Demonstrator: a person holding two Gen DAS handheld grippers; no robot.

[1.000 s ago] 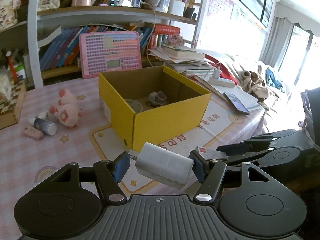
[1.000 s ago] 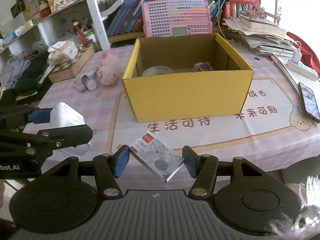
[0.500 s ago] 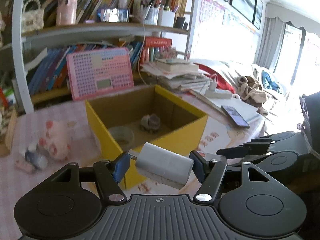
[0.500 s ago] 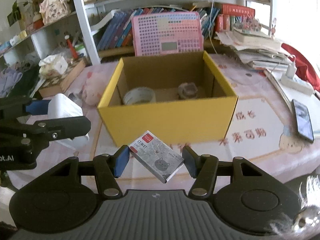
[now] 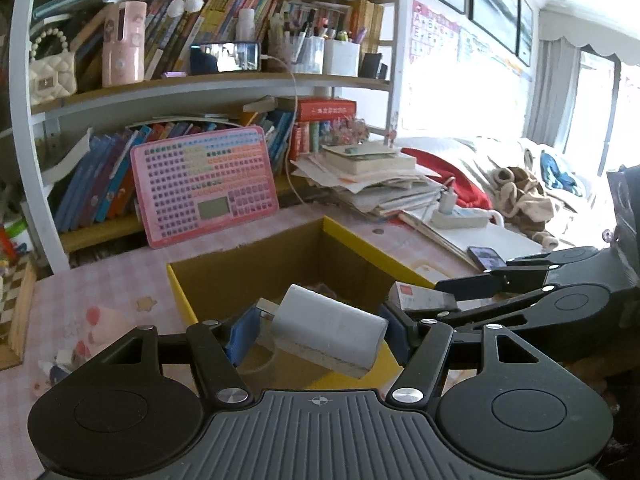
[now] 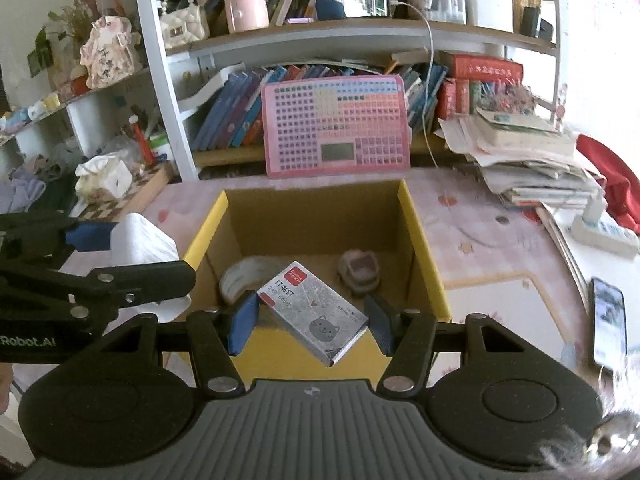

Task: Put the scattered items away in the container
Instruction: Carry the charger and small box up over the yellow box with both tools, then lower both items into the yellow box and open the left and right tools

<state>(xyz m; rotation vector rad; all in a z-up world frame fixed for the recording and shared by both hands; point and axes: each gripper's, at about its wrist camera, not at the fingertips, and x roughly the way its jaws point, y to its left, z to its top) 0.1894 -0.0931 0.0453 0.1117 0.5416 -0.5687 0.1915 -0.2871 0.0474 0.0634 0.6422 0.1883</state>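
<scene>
While each gripper clamps its load, white block [image 5: 328, 330] (left) hides tape roll [image 6: 240, 276] in yellow box [image 6: 424, 240].

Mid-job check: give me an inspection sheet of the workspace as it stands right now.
Surface: pink checked tablecloth.
Job's things: yellow box holds tape roll and small toy; pig plush outside it.
Clutter: paper stack, phone, pink keyboard toy.
Grippers: left gripper holds white block; right gripper holds staple box.
Cables: white cable, power strip.
Surroundings: bookshelf.
</scene>
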